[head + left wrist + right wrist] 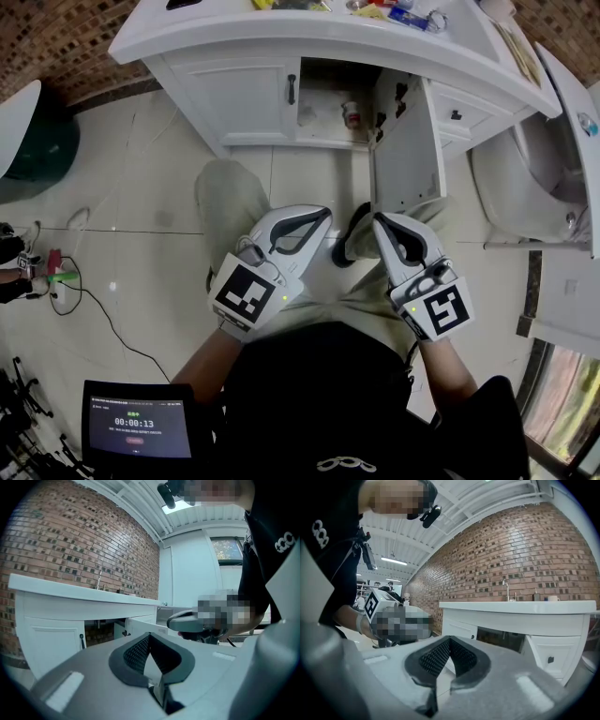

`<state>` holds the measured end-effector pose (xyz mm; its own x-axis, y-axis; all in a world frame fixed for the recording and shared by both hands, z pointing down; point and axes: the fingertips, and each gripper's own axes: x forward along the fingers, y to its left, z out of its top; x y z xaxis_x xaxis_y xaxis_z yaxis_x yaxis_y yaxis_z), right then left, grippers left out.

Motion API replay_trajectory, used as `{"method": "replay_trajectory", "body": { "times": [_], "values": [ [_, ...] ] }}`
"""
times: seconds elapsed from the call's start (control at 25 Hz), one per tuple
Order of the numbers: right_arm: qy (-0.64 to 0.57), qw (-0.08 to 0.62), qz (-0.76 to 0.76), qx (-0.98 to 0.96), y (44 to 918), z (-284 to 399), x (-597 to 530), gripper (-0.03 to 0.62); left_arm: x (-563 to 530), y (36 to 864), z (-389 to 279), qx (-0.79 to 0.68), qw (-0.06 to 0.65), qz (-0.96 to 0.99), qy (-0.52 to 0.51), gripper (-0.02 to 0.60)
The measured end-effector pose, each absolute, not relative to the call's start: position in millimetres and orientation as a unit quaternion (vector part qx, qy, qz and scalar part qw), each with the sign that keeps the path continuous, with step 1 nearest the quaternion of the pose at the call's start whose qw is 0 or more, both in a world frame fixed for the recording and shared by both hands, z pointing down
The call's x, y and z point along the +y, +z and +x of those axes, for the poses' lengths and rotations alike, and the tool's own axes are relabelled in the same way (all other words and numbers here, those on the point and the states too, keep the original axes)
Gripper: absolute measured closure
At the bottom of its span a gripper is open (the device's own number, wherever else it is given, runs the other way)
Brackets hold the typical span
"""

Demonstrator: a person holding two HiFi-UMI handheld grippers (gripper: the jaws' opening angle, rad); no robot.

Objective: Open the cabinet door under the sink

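Note:
The white sink cabinet (234, 56) stands at the top of the head view. Its right door (405, 155) is swung open toward me, and a small red and white container (352, 114) shows inside. The left door (246, 94) is closed, with a black handle (292, 89). My left gripper (323, 215) and right gripper (380, 221) are close to my body, well back from the cabinet, both shut and empty. The left gripper view has its shut gripper (150, 638) facing the closed door (51, 644). The right gripper (449, 641) faces the open compartment (501, 639).
A toilet (525, 178) stands right of the cabinet, and a drawer with a black knob (456, 115) is beside the open door. Small items (398, 13) lie on the countertop. Cables (75, 286) trail on the tiled floor at left. A timer screen (136, 427) is at bottom left.

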<state>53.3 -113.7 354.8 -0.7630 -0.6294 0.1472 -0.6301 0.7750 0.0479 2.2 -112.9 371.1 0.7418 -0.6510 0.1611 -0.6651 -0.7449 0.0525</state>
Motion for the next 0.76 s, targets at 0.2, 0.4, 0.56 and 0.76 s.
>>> {"method": "replay_trajectory", "body": {
  "times": [0.2,0.4,0.56,0.76],
  "values": [
    [0.004,0.084,0.333,-0.939,359.3,53.2,-113.5,0.603,-113.0,371.9,2.5,-0.353,0.056,0.932,0.064,0.566],
    [0.004,0.093,0.329,-0.940,364.0,53.3,-115.4,0.603,-112.8,372.7,3.2,-0.351,0.056,0.932,0.065,0.566],
    [0.006,0.094,0.326,-0.941,365.9,53.3,-114.7,0.603,-111.9,374.2,4.5,-0.349,0.058,0.933,0.068,0.566],
    [0.007,0.094,0.323,-0.942,367.4,53.0,-114.4,0.603,-111.6,374.4,5.4,-0.347,0.059,0.933,0.069,0.566]
  ]
}}
